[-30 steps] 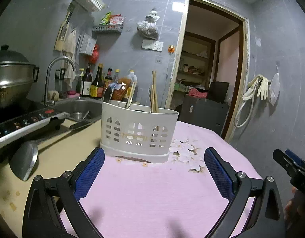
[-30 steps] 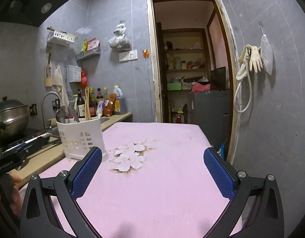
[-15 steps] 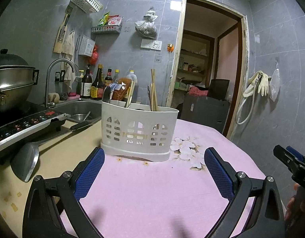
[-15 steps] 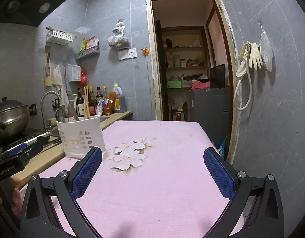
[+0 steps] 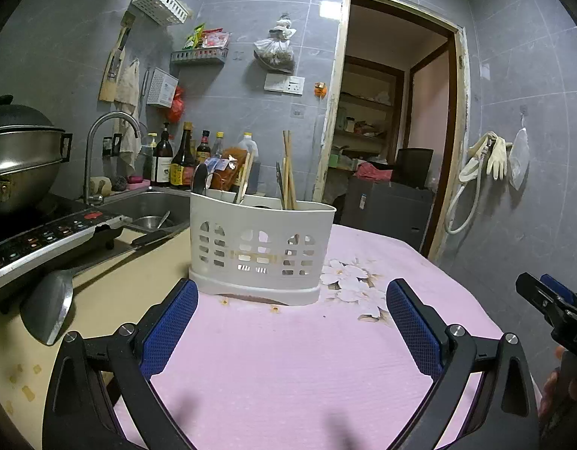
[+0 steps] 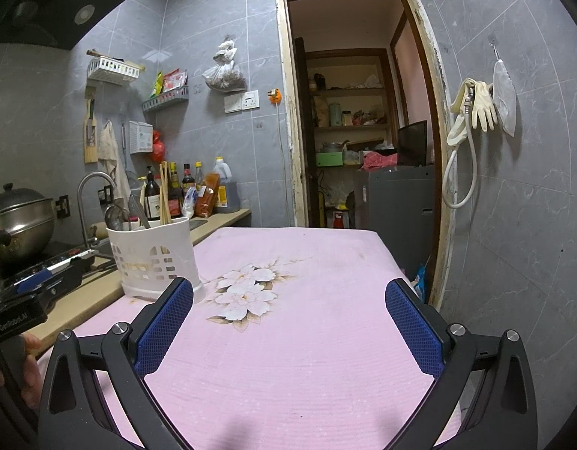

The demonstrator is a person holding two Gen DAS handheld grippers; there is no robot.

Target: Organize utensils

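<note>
A white slotted utensil holder [image 5: 260, 245] stands on the pink tablecloth [image 5: 288, 356] and holds wooden chopsticks [image 5: 287, 170], a spoon [image 5: 199, 180] and other utensils. My left gripper [image 5: 290, 292] is open and empty, just in front of the holder. My right gripper [image 6: 288, 292] is open and empty over the cloth, with the holder [image 6: 153, 258] to its left. The right gripper also shows at the right edge of the left wrist view [image 5: 551, 307].
A metal ladle [image 5: 50, 307] lies on the beige counter [image 5: 112, 288] at the left. Behind it are an induction cooker [image 5: 44, 236] with a steel pot [image 5: 20, 165], a sink [image 5: 153, 206] and several sauce bottles [image 5: 179, 161]. A doorway [image 6: 356, 131] opens at the back.
Both views have tilted down slightly, so the scene sits a little higher in frame. Both grippers stay open and empty.
</note>
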